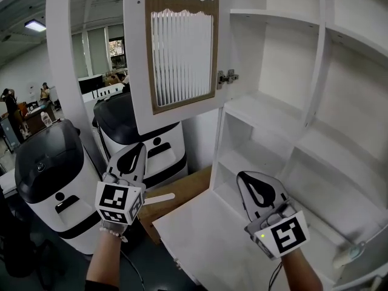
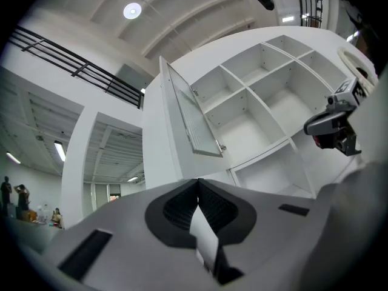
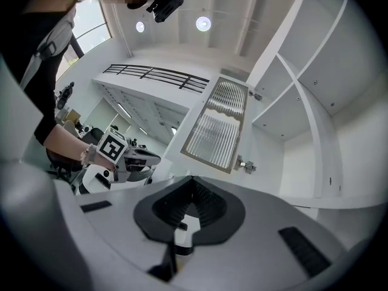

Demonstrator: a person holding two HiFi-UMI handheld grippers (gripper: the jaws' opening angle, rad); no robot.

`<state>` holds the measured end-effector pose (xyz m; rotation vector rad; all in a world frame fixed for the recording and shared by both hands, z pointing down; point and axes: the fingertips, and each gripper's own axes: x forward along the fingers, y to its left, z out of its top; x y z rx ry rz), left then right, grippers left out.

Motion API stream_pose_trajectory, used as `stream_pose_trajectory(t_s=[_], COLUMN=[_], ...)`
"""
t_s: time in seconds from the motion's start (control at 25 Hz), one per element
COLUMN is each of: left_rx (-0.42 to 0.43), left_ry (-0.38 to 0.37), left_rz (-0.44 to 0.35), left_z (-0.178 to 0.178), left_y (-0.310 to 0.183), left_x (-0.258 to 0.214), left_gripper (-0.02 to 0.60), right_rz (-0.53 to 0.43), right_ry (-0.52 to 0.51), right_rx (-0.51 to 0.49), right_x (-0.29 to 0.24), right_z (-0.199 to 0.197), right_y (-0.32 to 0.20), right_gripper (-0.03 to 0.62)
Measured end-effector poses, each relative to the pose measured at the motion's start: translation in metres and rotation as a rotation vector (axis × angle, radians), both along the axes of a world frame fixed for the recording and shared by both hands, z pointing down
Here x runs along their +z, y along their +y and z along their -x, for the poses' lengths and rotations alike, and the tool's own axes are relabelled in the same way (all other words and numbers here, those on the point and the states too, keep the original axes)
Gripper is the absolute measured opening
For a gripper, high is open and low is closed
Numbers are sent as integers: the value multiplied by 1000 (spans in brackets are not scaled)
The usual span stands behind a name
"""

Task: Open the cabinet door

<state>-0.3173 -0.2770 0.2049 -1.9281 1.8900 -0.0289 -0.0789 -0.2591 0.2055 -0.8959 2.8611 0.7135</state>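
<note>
The left tool (image 1: 138,146) is held with its jaws clenched together, and nothing is seen between them. It is raised slightly, just below the lower edge of the cabinet door (image 1: 182,105), and is not seen to touch it. The right tool (image 1: 244,177) is likewise clenched on nothing. It is held above the white bottom board (image 1: 206,235) of the cabinet (image 1: 273,108), with its tip turned towards the lower compartments.

The cabinet door is found already swung open, out to the left of the cabinet. It is carried at its right edge by a metal hinge (image 1: 227,77). A ribbed glass panel (image 1: 182,47) is set in the door within a wooden frame.

Behind the tools, the cabinet's white compartments are laid bare, divided by shelves and upright boards. A brown wooden board (image 1: 182,190) is seen beside the bottom board, below the left tool. Two white machines (image 1: 48,162) with dark tops are placed further left, on the floor.
</note>
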Motion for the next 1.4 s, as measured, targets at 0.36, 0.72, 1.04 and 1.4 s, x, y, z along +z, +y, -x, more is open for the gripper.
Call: stream_pose_trajectory(t_s=[0.36, 0.72, 1.04, 1.4], left_rx=[132, 270, 348, 408], left_ry=[-29, -4, 33, 33], left_rz=[8, 99, 205, 287], left_z=[-73, -145, -186, -221], left_y=[23, 56, 79, 100], left_x=[18, 58, 107, 149], left_gripper=[2, 2, 2, 2], right_rz=[73, 134, 201, 268], right_ry=[-39, 3, 20, 18], right_rx=[56, 119, 152, 197], right_x=[28, 74, 109, 141], right_z=[-29, -65, -80, -88], right_y=[12, 40, 61, 78], right_gripper=[3, 3, 3, 3])
